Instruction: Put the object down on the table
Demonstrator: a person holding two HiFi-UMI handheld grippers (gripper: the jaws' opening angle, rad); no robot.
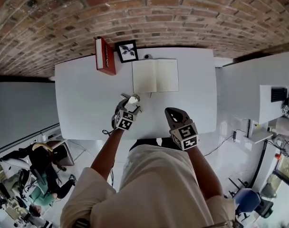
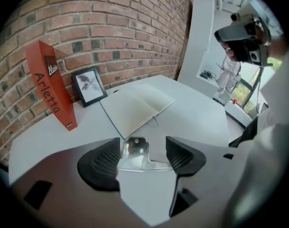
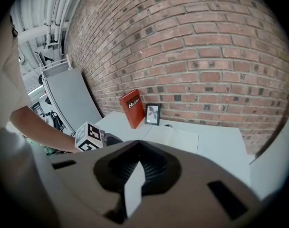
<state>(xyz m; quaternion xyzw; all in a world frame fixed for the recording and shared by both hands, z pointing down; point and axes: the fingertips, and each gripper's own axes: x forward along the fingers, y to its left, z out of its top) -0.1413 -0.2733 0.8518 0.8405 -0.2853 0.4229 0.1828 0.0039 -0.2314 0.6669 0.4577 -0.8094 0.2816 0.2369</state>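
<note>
A small shiny metal bracket (image 2: 134, 152) with a hole in its tab sits between the pads of my left gripper (image 2: 143, 155). Its base reaches from one pad to the other, and the jaws stand wide around it. From the head view, the left gripper (image 1: 130, 104) hovers over the middle of the white table (image 1: 87, 99), with the bracket (image 1: 133, 99) poking out at its tip, just in front of an open notebook (image 1: 155, 75). My right gripper (image 1: 173, 113) hangs near the table's front edge. Its jaws meet, with nothing between them (image 3: 137, 167).
A red book (image 1: 105, 56) stands upright at the back by the brick wall, a small framed picture (image 1: 127, 51) beside it. A second white table (image 1: 249, 94) adjoins on the right. A person (image 1: 44, 165) sits at the lower left, beyond the table.
</note>
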